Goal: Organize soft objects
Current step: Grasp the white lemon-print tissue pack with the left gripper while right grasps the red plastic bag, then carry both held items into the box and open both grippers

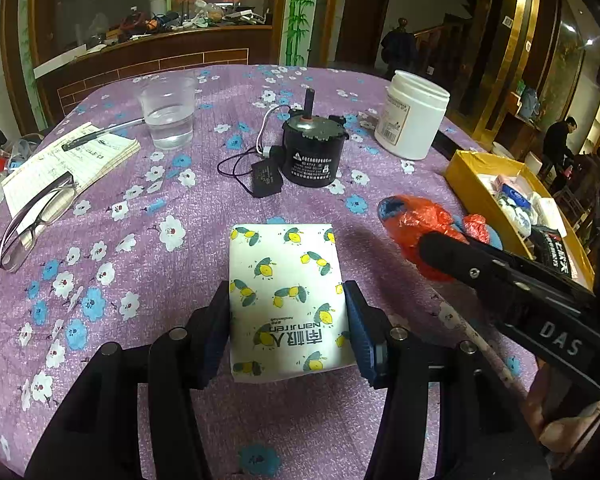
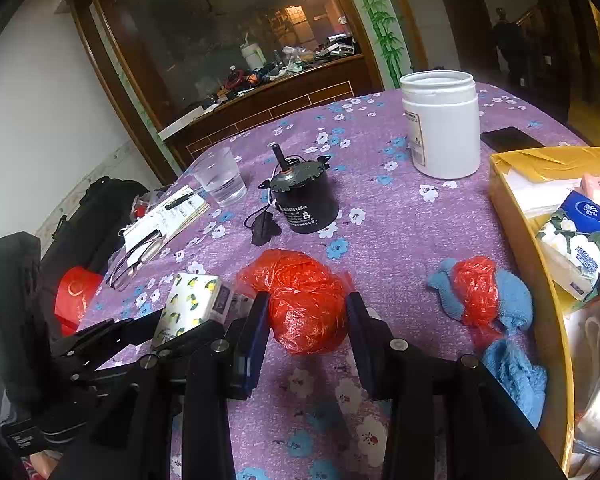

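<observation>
Left tongs (image 1: 287,328) clamp tissue pack (image 1: 286,296); right tongs (image 2: 307,332) straddle (loosely) red bag (image 2: 304,300).

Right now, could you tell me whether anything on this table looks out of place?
Yes: a black electric motor with loose wires stands mid-table among the soft goods, near a cup of water. The blue cloth by the yellow box lies tangled with red plastic.

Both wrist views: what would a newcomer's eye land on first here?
The lemon-print tissue pack, clamped between the left tongs at the near table edge. Next, the crumpled red plastic bag framed by the right tongs, which close around it, with the yellow box of tissue packs at the right.
</observation>
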Motion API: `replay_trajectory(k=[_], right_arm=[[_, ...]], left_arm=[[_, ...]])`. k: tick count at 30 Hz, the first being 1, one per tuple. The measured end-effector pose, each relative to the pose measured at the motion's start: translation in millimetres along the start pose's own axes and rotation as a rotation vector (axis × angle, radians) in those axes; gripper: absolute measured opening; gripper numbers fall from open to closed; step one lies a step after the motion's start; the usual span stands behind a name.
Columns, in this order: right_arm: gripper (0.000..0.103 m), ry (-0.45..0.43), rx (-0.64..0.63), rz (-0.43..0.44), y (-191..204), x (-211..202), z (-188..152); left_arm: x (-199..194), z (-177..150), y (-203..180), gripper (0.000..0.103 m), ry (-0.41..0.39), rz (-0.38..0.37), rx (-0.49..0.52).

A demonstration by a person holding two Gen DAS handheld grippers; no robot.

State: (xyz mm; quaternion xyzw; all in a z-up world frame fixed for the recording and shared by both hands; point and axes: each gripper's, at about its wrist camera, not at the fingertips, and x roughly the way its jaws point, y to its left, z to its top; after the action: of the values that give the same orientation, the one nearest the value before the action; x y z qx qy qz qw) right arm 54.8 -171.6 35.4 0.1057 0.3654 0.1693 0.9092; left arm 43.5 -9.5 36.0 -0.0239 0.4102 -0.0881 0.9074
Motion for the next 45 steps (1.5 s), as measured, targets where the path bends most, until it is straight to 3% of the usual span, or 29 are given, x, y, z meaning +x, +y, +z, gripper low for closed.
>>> replay_trajectory(k=[16, 45], right_arm=[[0.039, -0.050, -0.001, -0.018, -3.7, -4.7, 1.9], [0.039, -0.043, 0.042, 0.010, -11.1, -4.1, 3.4]], left_arm=[[0.6, -1.7, 0.6, 0.052, 0.004, -0.016, -0.007], [-0.3, -2.5, -2.6, 0.052, 0.003, -0.040, 0.000]])
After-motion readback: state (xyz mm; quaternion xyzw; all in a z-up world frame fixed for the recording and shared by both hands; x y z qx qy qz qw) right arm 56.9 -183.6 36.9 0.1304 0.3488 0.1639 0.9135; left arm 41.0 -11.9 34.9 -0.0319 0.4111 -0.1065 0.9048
